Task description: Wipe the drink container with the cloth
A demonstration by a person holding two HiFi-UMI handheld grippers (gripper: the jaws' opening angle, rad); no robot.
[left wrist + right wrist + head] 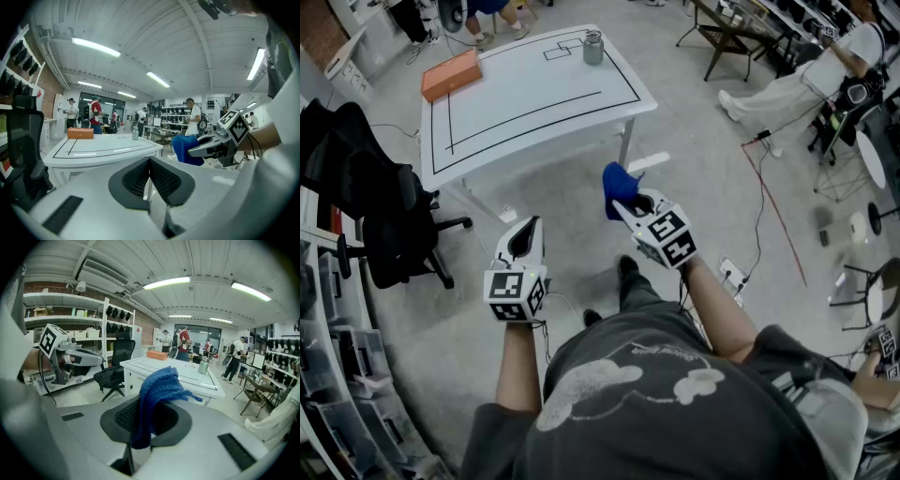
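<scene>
The drink container (pixel 593 47), a grey metal bottle, stands upright at the far edge of the white table (pixel 534 112). The person stands a few steps back from the table. My right gripper (pixel 628 202) is shut on a blue knitted cloth (pixel 619 186), which bunches above the jaws (pixel 157 390). My left gripper (pixel 525 230) is shut with nothing between its jaws (pixel 150 161). Both grippers hang over the floor, well short of the table. The bottle shows small and far off in the left gripper view (pixel 135 133) and in the right gripper view (pixel 203 365).
An orange box (pixel 451 75) lies on the table's far left corner. A black office chair (pixel 375 206) stands left of the table, with shelves along the left wall. Cables and a power strip (pixel 731 274) lie on the floor to the right. Other people stand and sit in the background.
</scene>
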